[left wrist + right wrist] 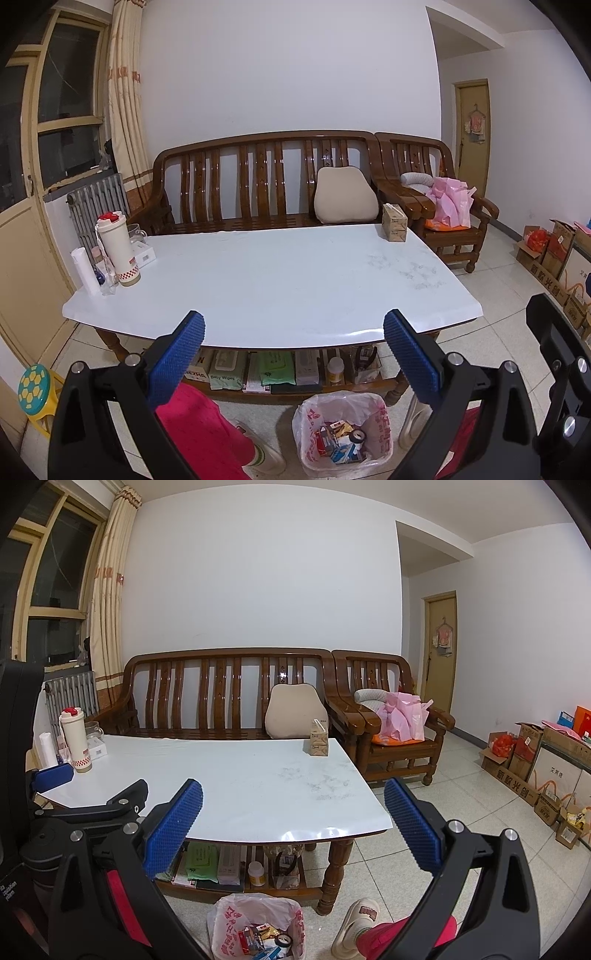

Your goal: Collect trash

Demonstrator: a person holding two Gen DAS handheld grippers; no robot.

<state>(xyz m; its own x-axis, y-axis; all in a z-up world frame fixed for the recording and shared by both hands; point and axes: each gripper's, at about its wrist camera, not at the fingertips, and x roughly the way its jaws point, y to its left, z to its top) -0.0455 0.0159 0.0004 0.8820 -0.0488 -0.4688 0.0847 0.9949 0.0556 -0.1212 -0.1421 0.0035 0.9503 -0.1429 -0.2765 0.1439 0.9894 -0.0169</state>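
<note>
Trash is sitting in the bag-lined bin (pixel 343 432) on the floor, just in front of the low surface (pixel 266 280) and below both grippers; wrappers, small cartons and a roll of tape are showing inside it. Both grippers are hovering above the near edge of the surface, each with its blue pads spread wide and gripping nothing: the left gripper (pixel 293 354) is facing the middle of the surface, and the right gripper (pixel 293 834) is facing its right end. Nothing that reads plainly as litter is lying on the open middle of the surface; only faint smudges are showing there. What is standing on it is a tissue box (pixel 394 222) at the far right corner and, at the far left corner, a thermos (pixel 118 247) grouped with a white roll, a glass cup and small items. Judging from this, collecting looks largely done. If anything is left, the relation that matters is side: the left-corner cluster is lying ahead and to the left, nearer the left gripper, while the tissue box is lying ahead and nearer the right gripper. The bin is lying low between them, slightly nearer the left gripper's centre line, so any drop would be going downward and toward the person's pink-trousered legs (pixel 199 432).
</note>
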